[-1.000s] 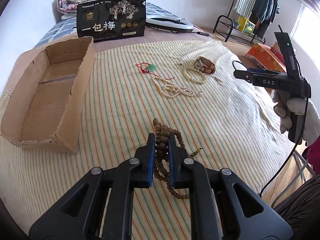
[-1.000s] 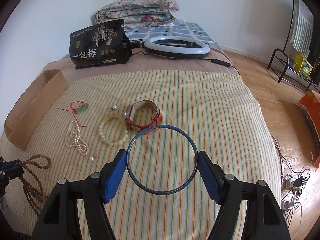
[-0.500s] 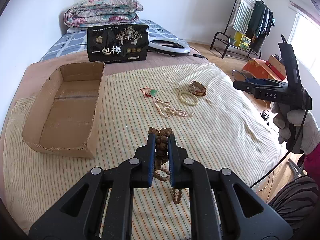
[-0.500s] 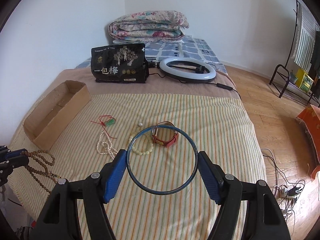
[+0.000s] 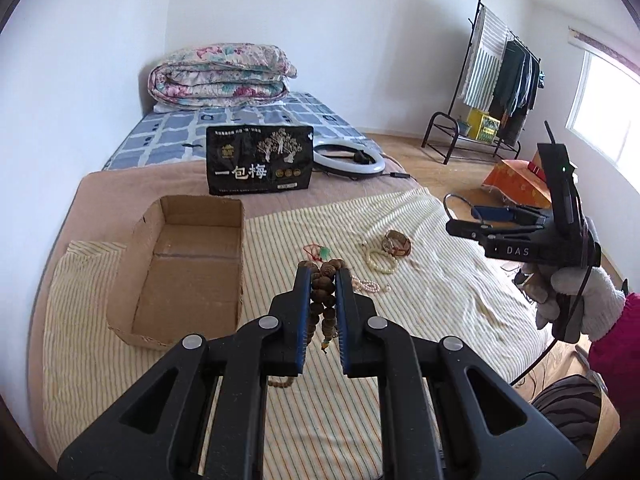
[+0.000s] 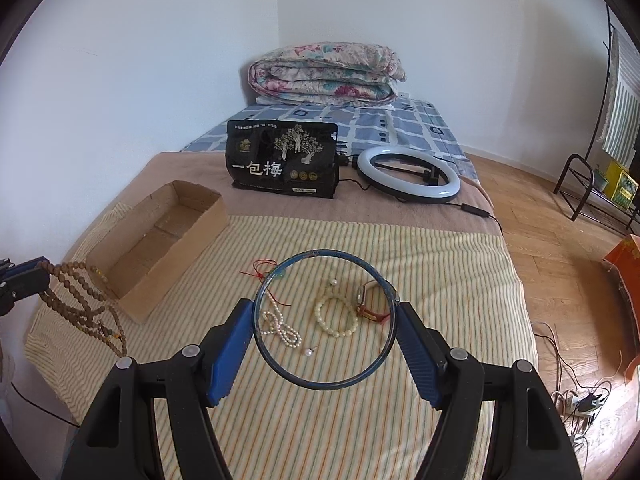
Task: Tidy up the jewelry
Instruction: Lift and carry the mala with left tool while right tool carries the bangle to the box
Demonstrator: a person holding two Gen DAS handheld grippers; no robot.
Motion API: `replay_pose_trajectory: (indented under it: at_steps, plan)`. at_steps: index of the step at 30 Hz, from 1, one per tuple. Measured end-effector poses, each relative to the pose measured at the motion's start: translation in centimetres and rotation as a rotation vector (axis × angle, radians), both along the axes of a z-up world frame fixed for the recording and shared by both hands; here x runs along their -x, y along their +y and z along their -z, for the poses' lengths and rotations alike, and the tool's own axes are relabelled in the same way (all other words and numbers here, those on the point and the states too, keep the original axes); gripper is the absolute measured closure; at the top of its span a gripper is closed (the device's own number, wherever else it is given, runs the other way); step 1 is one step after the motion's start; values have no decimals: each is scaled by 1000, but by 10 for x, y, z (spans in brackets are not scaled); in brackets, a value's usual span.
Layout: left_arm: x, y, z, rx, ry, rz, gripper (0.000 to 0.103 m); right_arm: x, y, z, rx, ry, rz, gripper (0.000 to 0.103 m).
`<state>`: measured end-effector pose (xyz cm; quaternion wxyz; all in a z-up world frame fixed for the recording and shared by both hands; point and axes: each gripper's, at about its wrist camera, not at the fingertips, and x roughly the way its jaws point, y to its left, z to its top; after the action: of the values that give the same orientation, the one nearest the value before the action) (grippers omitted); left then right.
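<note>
My left gripper [image 5: 324, 274] is shut on a brown wooden bead string [image 5: 322, 298], which hangs in loops clear of the striped blanket; the same beads [image 6: 76, 300] dangle at the far left of the right wrist view. My right gripper [image 6: 325, 310] is shut on a thin dark blue bangle [image 6: 325, 387], its pads pressing the ring's sides. A gloved hand [image 5: 580, 300] holds this gripper at the right. On the blanket lie a pearl necklace [image 6: 280, 328], a cream bead bracelet [image 6: 336, 318], a red-strapped watch [image 6: 370, 304] and a red cord with a green pendant [image 5: 320, 252]. The open cardboard box [image 5: 192, 264] stands to the left.
A black snack bag [image 5: 259, 164], a ring light [image 5: 348, 158] and a folded quilt [image 5: 220, 76] sit at the far end of the bed. Two loose pearls [image 6: 309, 352] lie near the necklace. A clothes rack [image 5: 496, 92], an orange box [image 5: 516, 184] and cables [image 6: 572, 400] are on the floor at the right.
Both grippers have risen and drawn back from the blanket. The bead string, partly lying on the blanket before, now hangs free. The bangle stays in the right grip.
</note>
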<state>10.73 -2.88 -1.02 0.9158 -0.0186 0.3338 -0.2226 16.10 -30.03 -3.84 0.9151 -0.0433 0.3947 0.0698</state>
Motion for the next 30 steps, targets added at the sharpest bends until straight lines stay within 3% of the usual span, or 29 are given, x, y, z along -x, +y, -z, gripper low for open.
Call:
replay_pose_trajectory:
  at_steps: [12, 22, 30]
  plan:
    - [-30, 60, -39, 22, -81, -112, 93, -14, 55, -13, -33, -3, -73, 30]
    - [-78, 97, -24, -14, -59, -188, 93, -44, 115, -11, -47, 2, -164, 30]
    - [-101, 119, 2, 0, -19, -226, 93, -79, 158, 11, -61, 28, -210, 30]
